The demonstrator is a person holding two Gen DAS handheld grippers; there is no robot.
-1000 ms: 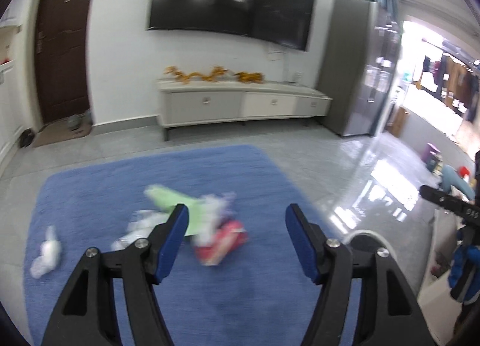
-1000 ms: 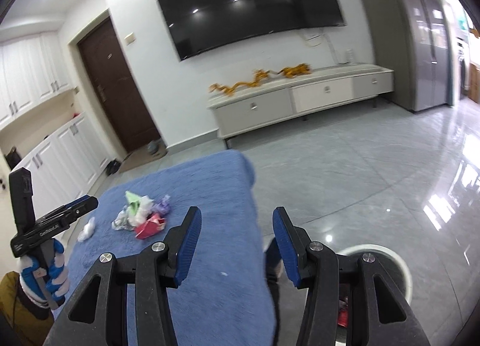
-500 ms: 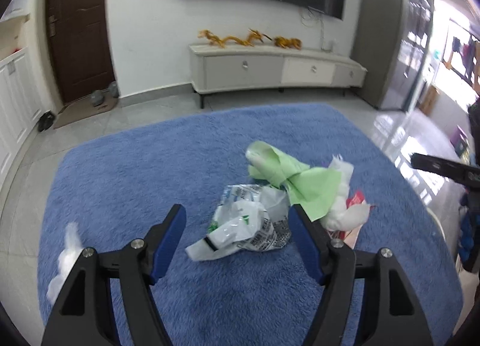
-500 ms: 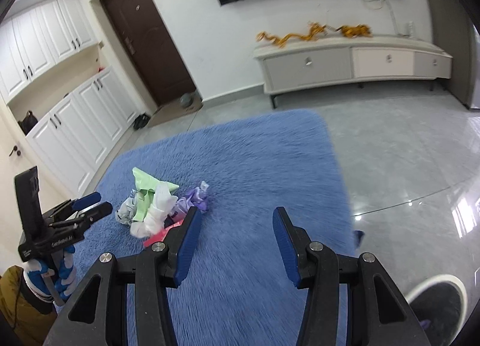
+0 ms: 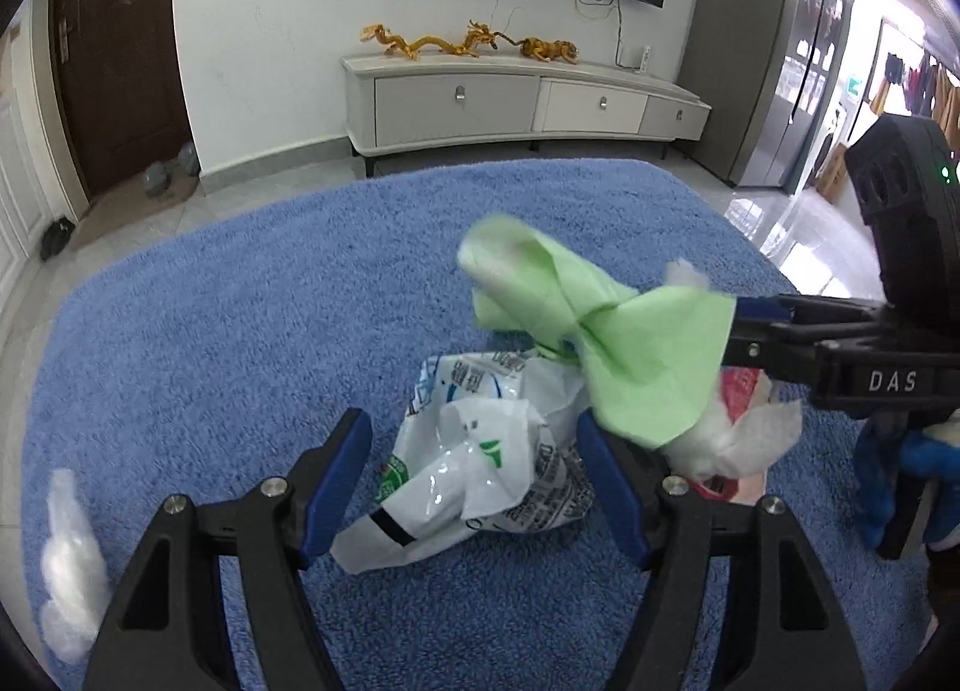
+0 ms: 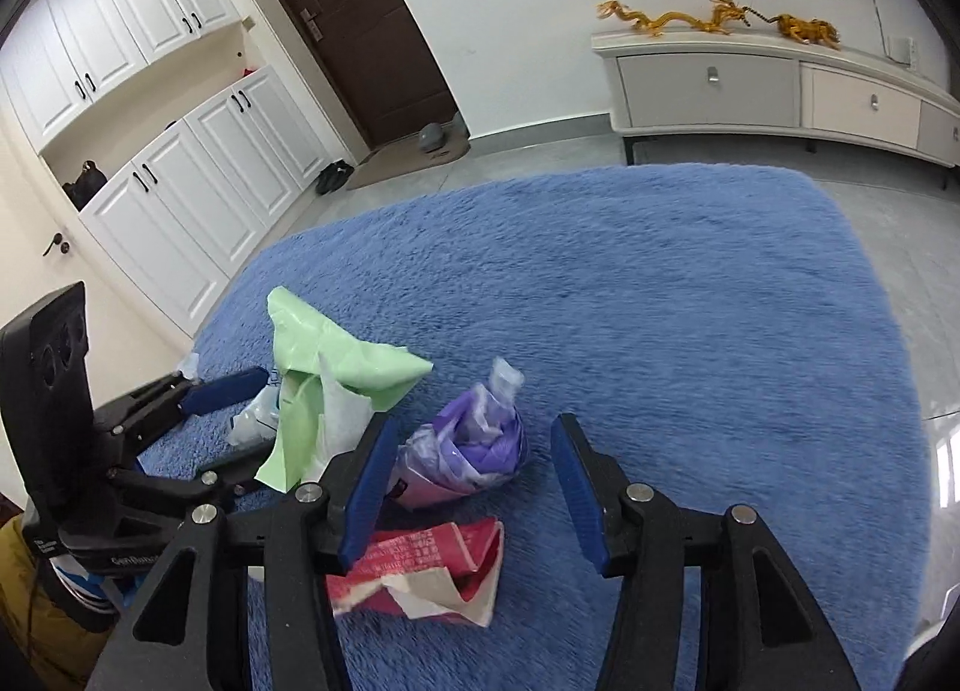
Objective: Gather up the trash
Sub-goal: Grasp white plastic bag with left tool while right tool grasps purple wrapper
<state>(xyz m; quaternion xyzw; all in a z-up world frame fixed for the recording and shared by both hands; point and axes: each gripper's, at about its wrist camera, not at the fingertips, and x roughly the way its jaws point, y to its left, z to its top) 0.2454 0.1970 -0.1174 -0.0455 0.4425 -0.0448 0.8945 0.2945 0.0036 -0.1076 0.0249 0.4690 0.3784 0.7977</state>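
Observation:
A pile of trash lies on the blue rug (image 5: pixel 240 319). My left gripper (image 5: pixel 474 478) is open, its jaws either side of a crumpled white printed plastic wrapper (image 5: pixel 486 451). A green paper (image 5: pixel 600 343) stands up behind it, beside a white tissue (image 5: pixel 738 439). My right gripper (image 6: pixel 474 487) is open, its jaws around a purple plastic bag (image 6: pixel 474 445), with a torn red wrapper (image 6: pixel 432 565) just below. The green paper (image 6: pixel 324 379) is to its left. The right gripper also shows at the right of the left wrist view (image 5: pixel 744 325).
A separate white tissue wad (image 5: pixel 66 547) lies at the rug's left edge. A low white TV cabinet (image 5: pixel 516 103) stands against the far wall. White cupboards (image 6: pixel 180 193) and a brown door (image 6: pixel 360 25) are to the left. Grey tile floor surrounds the rug.
Both grippers have moved down and closer to the trash pile. The left now straddles the white wrapper, the right now straddles the purple bag. Both stayed open.

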